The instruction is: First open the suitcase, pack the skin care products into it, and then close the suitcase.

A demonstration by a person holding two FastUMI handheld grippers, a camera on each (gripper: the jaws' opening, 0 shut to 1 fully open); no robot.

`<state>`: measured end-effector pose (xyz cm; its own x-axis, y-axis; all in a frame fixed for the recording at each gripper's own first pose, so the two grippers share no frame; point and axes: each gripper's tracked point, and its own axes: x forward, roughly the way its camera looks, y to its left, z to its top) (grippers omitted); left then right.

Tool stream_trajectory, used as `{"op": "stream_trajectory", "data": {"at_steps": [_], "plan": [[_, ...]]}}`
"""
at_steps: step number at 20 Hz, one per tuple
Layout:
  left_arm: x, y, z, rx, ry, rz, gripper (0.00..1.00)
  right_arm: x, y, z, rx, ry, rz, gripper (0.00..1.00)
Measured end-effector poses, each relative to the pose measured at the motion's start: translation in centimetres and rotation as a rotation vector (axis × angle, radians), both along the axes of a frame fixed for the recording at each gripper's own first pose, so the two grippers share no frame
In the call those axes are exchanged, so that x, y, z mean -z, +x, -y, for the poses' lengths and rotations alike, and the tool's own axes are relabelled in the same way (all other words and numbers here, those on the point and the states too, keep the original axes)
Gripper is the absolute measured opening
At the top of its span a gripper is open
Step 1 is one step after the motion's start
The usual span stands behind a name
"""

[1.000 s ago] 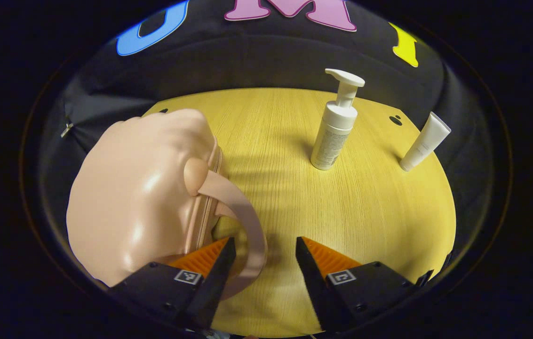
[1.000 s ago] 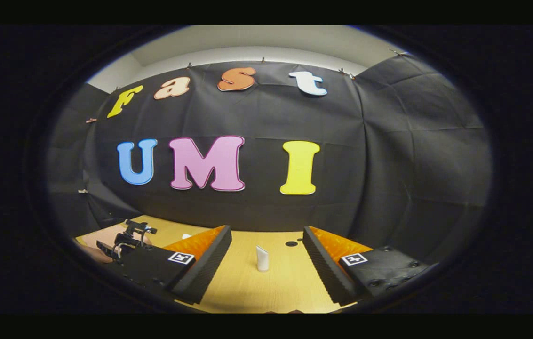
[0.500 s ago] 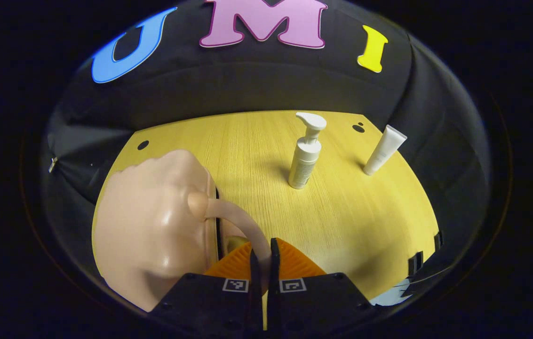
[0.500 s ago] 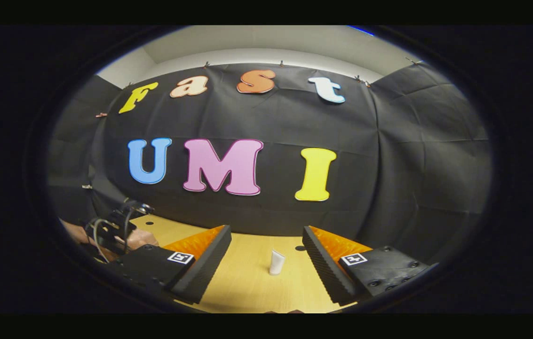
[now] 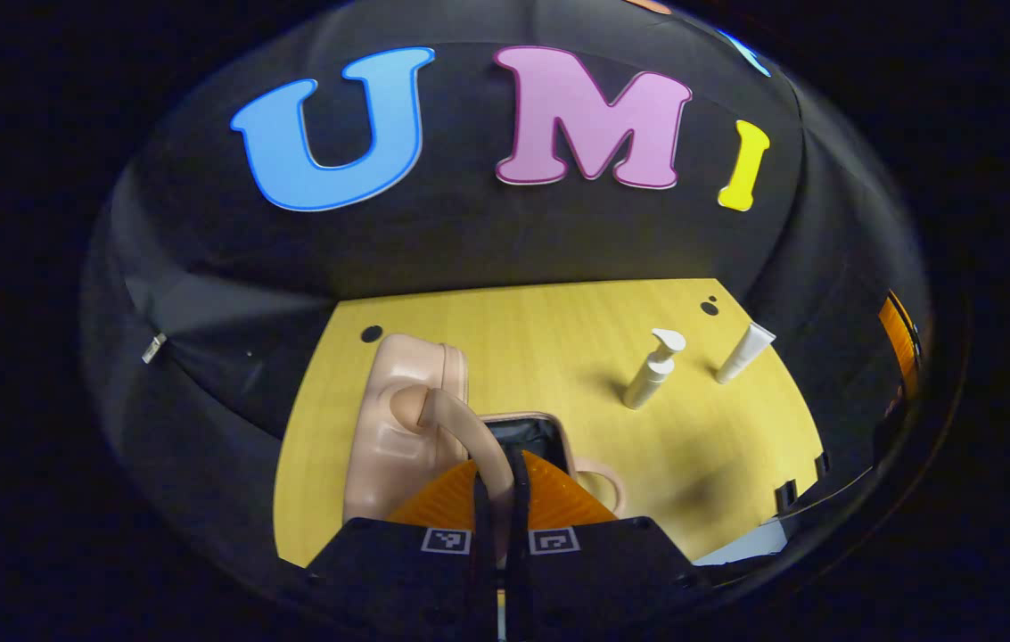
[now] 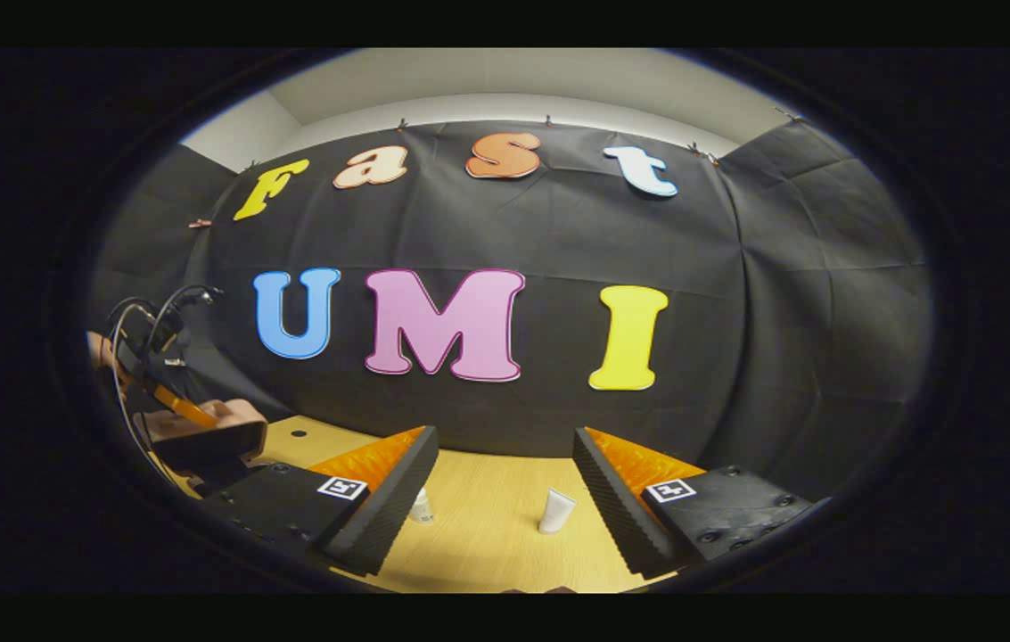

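Observation:
My left gripper [image 5: 497,465] is shut on the curved handle [image 5: 460,421] of the small pink suitcase. It holds the lid [image 5: 398,419] raised on edge. The dark lining of the base [image 5: 524,437] shows under it, with a second handle [image 5: 603,481] at the base's near side. A white pump bottle [image 5: 652,379] and a white tube [image 5: 743,352] stand upright on the table to the right. In the right gripper view, my right gripper [image 6: 505,499] is open above the table, apart from the tube [image 6: 555,511] and the pump bottle [image 6: 421,508].
The wooden table [image 5: 558,330] ends at the black cloth wall behind. At the left of the right gripper view, the other gripper [image 6: 170,401] with its cables holds up the lid [image 6: 215,432]. Bare wood lies between the suitcase and the two products.
The left gripper closed on the suitcase handle and rose, swinging the lid up so the case stands open. The right gripper stayed open and drifted a little.

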<state>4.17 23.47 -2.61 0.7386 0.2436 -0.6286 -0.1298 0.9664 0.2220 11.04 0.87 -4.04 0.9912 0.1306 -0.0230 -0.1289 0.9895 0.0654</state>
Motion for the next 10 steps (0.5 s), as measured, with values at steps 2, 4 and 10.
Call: {"op": "stream_trajectory", "data": {"at_steps": [2, 4, 10], "plan": [[-1.8, -0.9, -4.7, -0.037, 0.069, 0.026, 0.09, -0.1, 0.4, -0.8, -0.005, 0.010, -0.005, 0.99], [-2.7, -1.7, -9.0, -0.089, 0.095, 0.036, 0.09, -0.3, 0.7, -1.7, -0.014, 0.023, -0.012, 0.99], [-3.6, -4.5, -22.5, -0.233, 0.298, 0.002, 0.07, -1.0, 0.3, -3.8, -0.016, -0.033, -0.011, 0.97]]}}
